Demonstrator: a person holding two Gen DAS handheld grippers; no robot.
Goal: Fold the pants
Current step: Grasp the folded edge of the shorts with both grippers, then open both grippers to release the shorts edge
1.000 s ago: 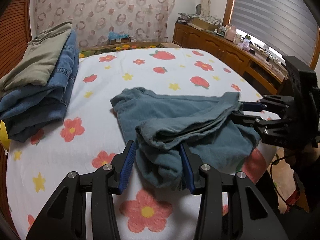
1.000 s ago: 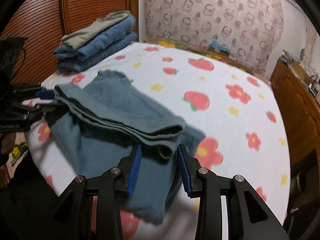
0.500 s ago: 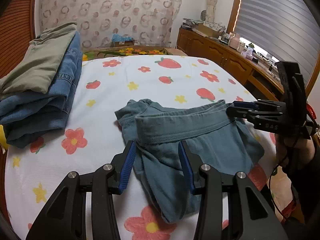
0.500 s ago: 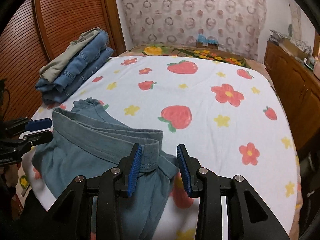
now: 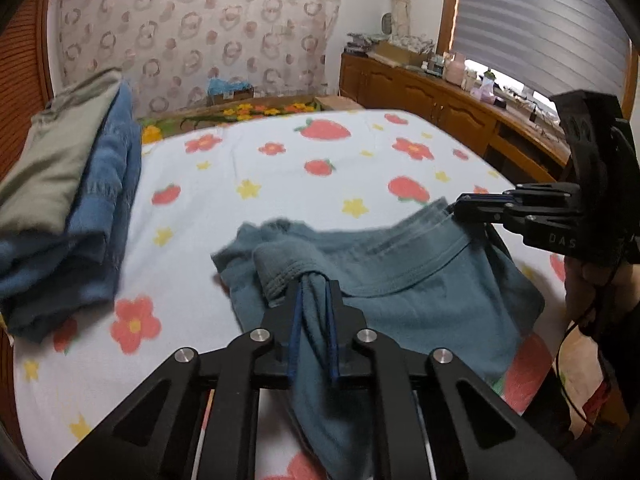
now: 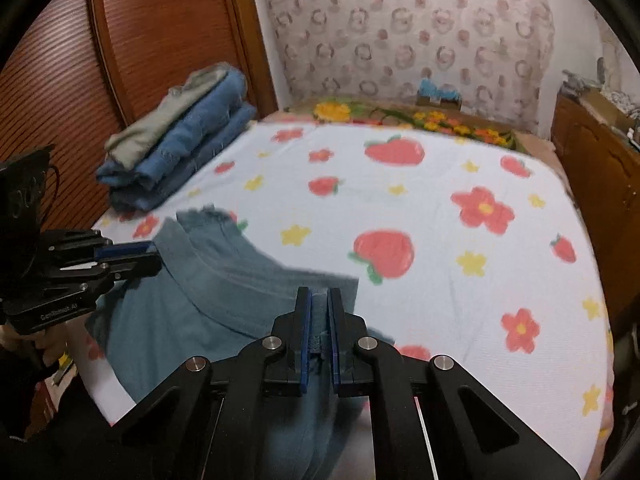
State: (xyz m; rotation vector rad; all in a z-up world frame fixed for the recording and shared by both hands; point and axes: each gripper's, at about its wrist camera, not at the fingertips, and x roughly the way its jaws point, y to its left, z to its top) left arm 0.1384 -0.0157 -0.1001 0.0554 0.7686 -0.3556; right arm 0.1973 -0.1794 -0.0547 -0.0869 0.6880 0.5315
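Since half a second ago both grippers have closed: the left gripper [image 5: 314,290] now pinches one end of the waistband of the teal pants [image 5: 400,292], and the right gripper [image 6: 318,300] clamps the other end. The pants hang stretched between them over the near edge of the flower-print bed [image 6: 440,184]. Farther back on the bed lies a stack of folded clothes [image 5: 68,200].

Wooden sideboard [image 5: 432,96] beneath blinds [image 5: 540,28]
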